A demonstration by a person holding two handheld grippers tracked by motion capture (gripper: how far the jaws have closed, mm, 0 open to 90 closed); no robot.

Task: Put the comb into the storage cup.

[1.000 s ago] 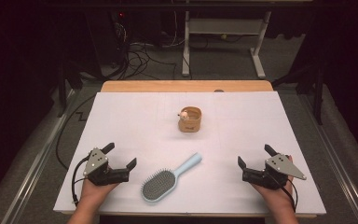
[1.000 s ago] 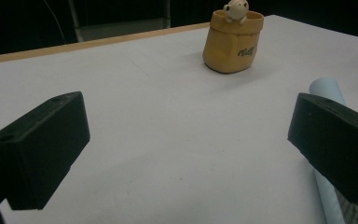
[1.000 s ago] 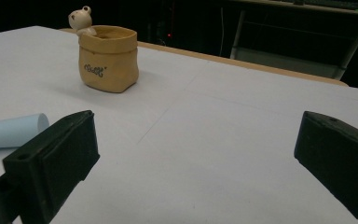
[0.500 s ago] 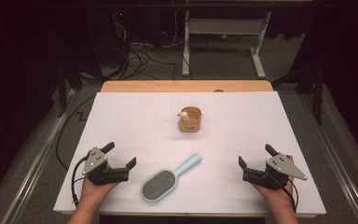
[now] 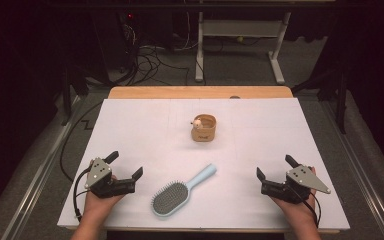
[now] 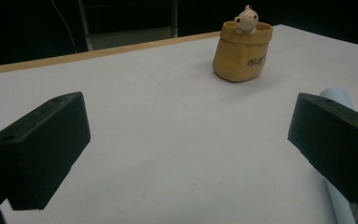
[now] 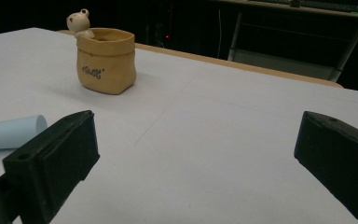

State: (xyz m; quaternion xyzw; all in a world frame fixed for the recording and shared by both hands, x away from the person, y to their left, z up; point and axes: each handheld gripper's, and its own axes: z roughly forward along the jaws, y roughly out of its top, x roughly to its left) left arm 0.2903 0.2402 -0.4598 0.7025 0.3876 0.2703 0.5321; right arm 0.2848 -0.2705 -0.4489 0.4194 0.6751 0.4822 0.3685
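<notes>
The light-blue hairbrush (image 5: 180, 191) lies flat on the white table (image 5: 140, 130), close to its near edge and a little left of the middle. Its long axis runs on a diagonal: the bristle head points toward the near-left corner, and the handle points away and to the right, toward the small tan pot (image 5: 203, 128) with a little figure on its rim, which stands near the middle of the table.

The left gripper (image 5: 125, 176) rests near the near-left corner, just beside the brush head, with its jaws wide apart and nothing between them. The right gripper (image 5: 272, 174) rests near the near-right corner, also wide open and empty, well apart from the brush. So the left one is clearly nearer; the brush lies to its right, and I judge it would reach the head first, while the handle end lies more toward the right gripper.

Compared with the earlier frames, I see almost no change: both grippers and the brush stay where they were.
</notes>
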